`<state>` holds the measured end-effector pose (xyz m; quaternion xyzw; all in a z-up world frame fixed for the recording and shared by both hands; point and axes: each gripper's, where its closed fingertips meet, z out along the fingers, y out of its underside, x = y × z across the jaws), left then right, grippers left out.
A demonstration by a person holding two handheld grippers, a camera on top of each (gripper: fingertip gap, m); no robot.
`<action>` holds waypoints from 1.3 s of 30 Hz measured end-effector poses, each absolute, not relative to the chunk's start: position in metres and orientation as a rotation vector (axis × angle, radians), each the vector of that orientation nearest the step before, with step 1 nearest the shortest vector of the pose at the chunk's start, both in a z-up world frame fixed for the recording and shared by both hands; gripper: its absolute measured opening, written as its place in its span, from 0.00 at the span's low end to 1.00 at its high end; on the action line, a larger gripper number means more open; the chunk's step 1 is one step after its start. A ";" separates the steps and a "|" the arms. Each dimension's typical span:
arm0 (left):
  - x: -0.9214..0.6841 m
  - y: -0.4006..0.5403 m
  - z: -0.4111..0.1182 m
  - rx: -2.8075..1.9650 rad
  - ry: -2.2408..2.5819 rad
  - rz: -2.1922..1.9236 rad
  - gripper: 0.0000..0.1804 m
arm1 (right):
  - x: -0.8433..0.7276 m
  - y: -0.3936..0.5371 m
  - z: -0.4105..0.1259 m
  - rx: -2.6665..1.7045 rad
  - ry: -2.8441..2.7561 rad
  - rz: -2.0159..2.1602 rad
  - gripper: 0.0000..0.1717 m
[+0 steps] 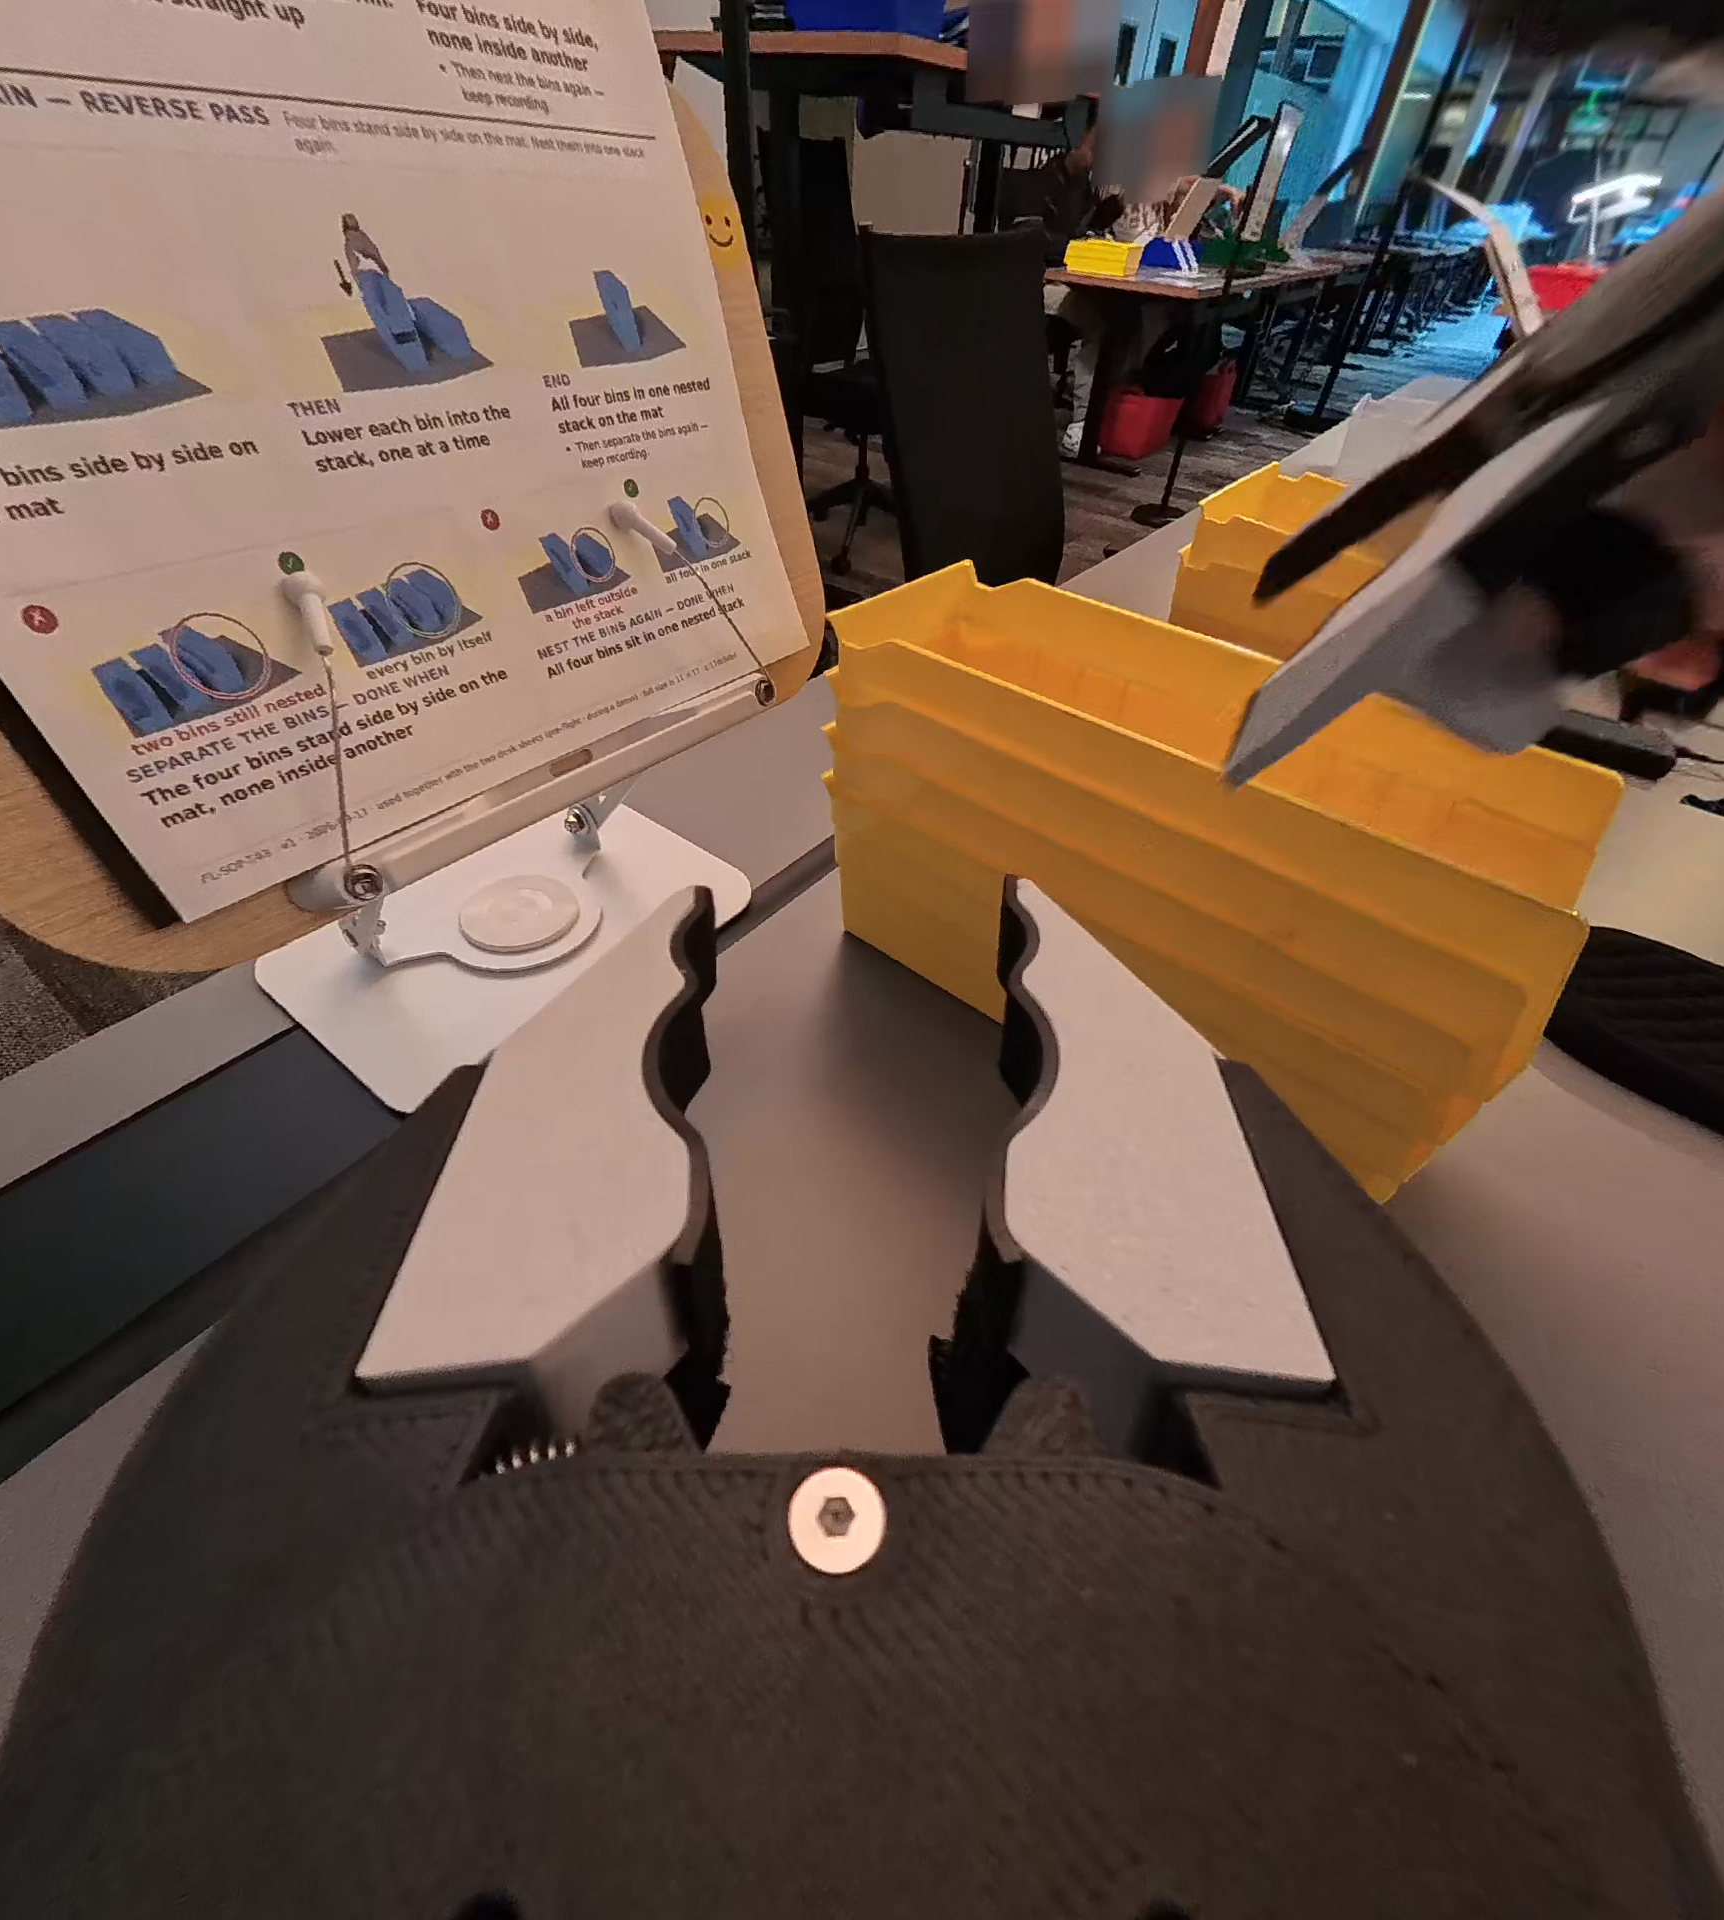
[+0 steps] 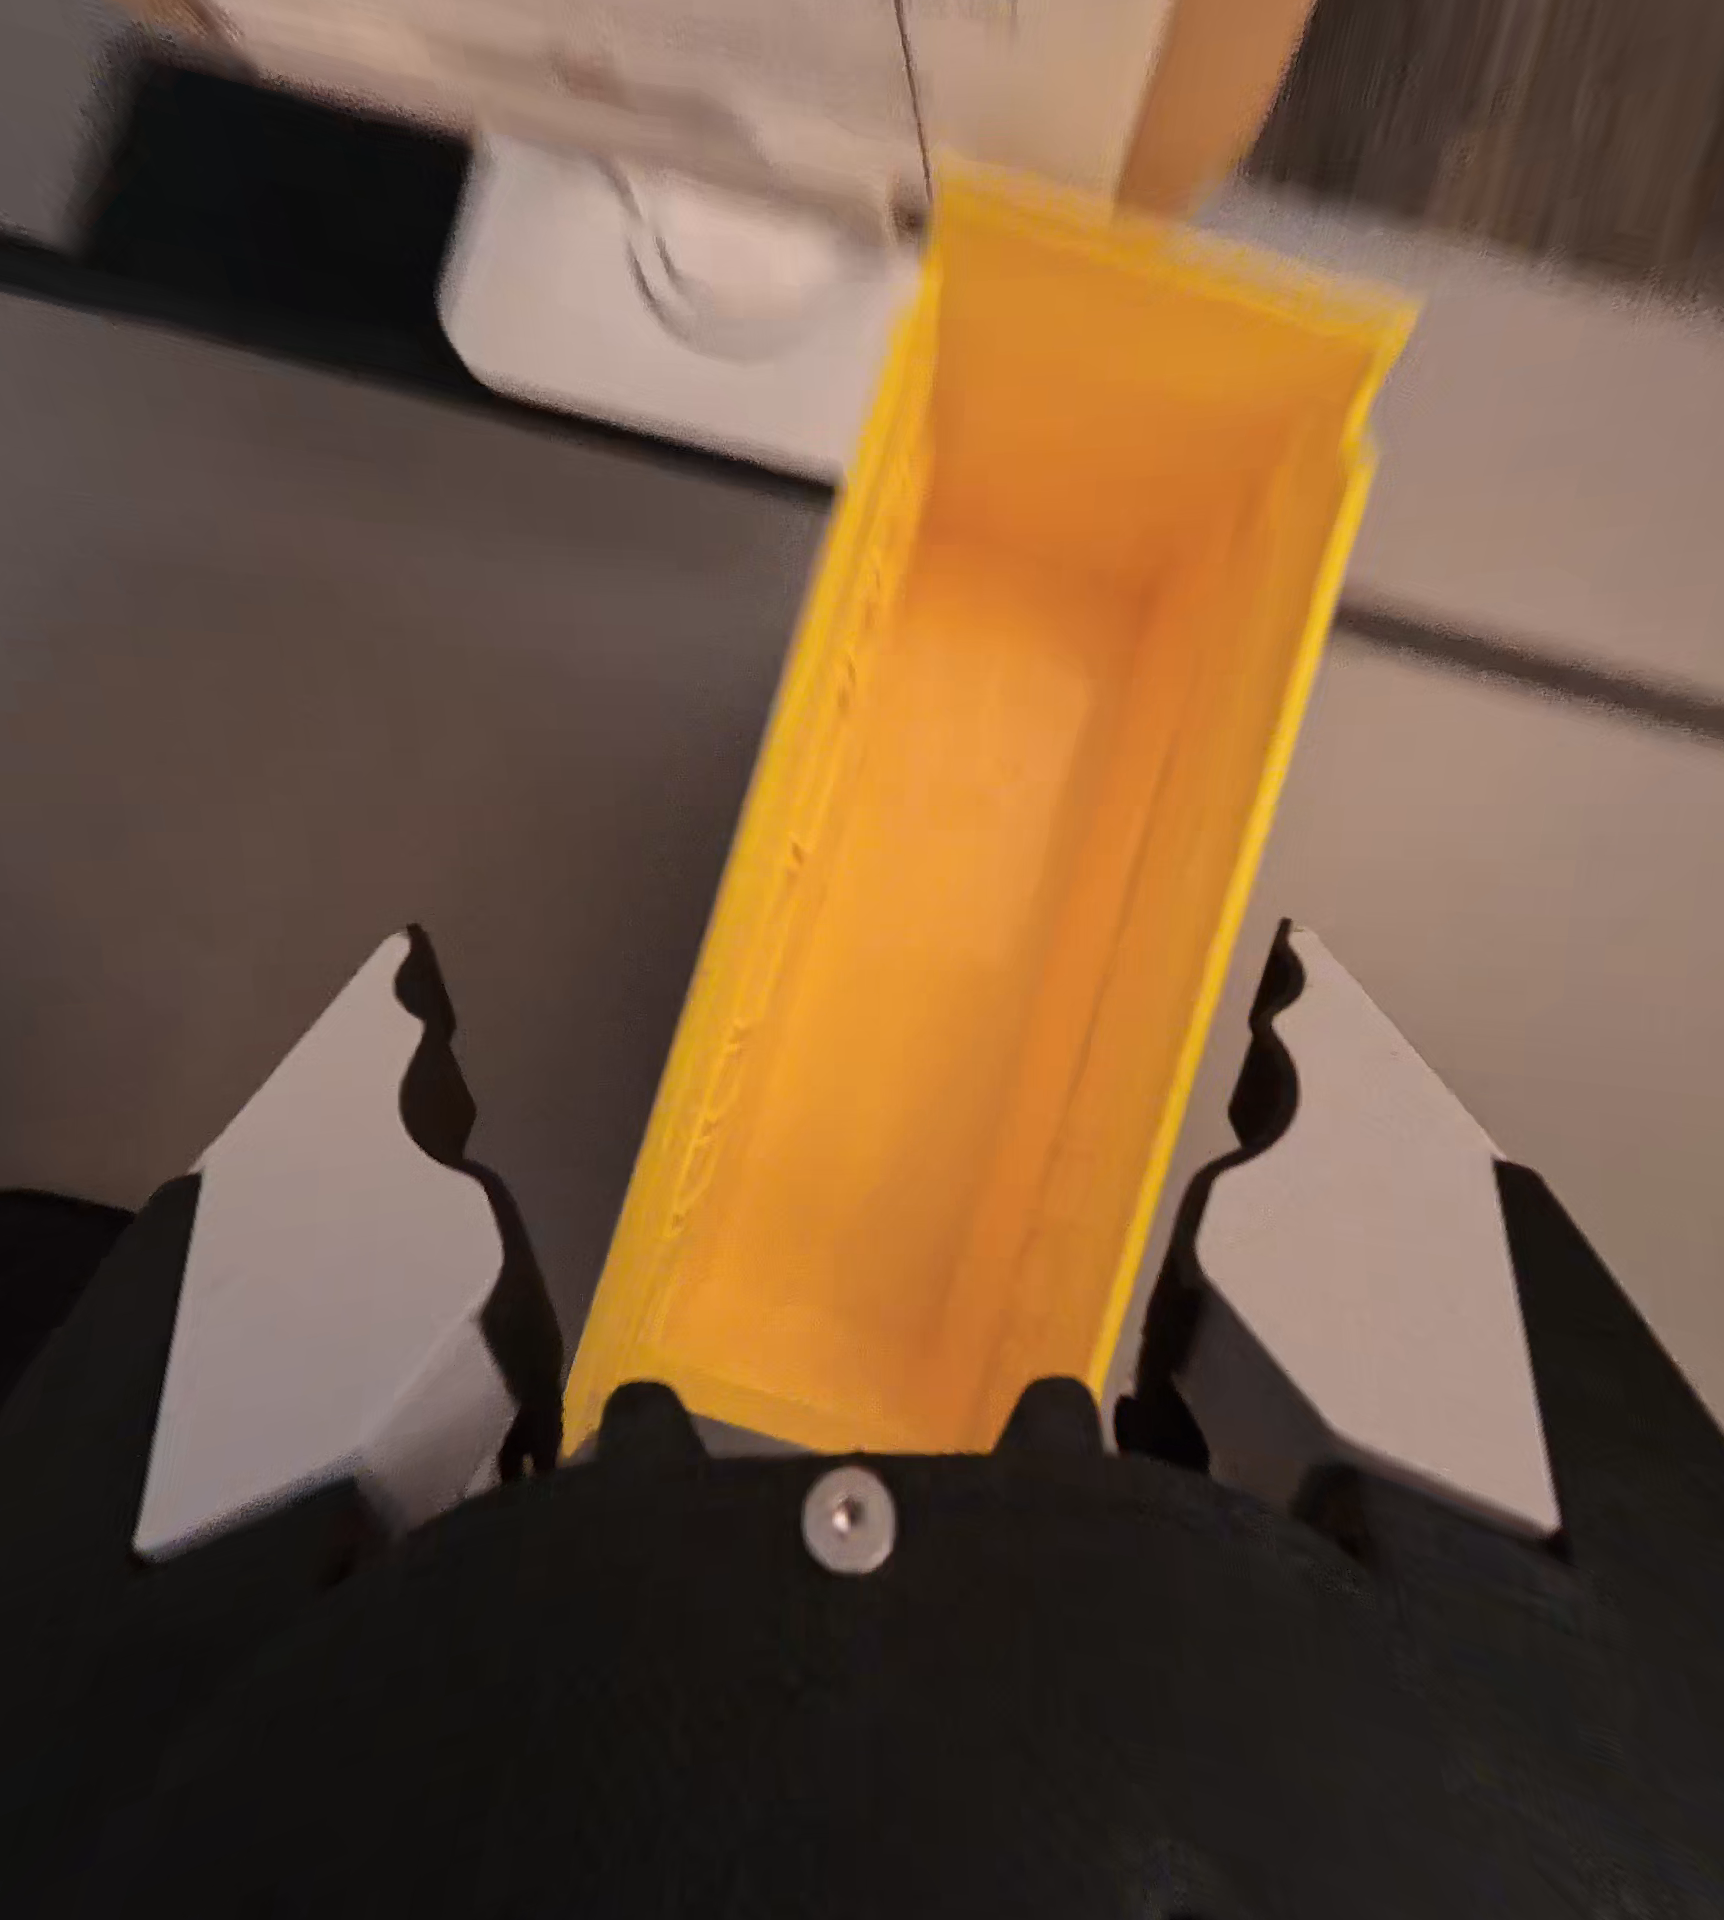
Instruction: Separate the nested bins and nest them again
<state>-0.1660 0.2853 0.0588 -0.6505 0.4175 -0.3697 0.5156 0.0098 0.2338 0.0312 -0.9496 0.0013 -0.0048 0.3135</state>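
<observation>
A stack of nested yellow bins (image 1: 1201,831) stands on the dark mat (image 1: 837,1164). My left gripper (image 1: 853,914) is open and holds nothing. It sits low on the mat just in front of the stack's near end, its right fingertip (image 1: 1024,914) by the stack's corner. My right gripper (image 1: 1253,675) hovers above the stack's right end, blurred. In the right wrist view my right gripper (image 2: 847,935) is wide open. The top yellow bin (image 2: 1024,831) lies lengthwise between the fingers, with a gap on each side, so the pads do not press on it.
An instruction sheet on a wooden board (image 1: 318,468) stands on a white base (image 1: 525,935) at the left, blurred in the right wrist view (image 2: 681,281). More yellow bins (image 1: 1242,561) stand behind the stack. A black pad (image 1: 1689,1039) lies at the right. A black chair (image 1: 962,395) stands beyond the table.
</observation>
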 end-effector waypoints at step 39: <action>-0.139 0.151 0.138 -1.737 1.147 -0.923 0.32 | 0.126 0.020 0.304 -1.015 -0.455 -0.036 0.26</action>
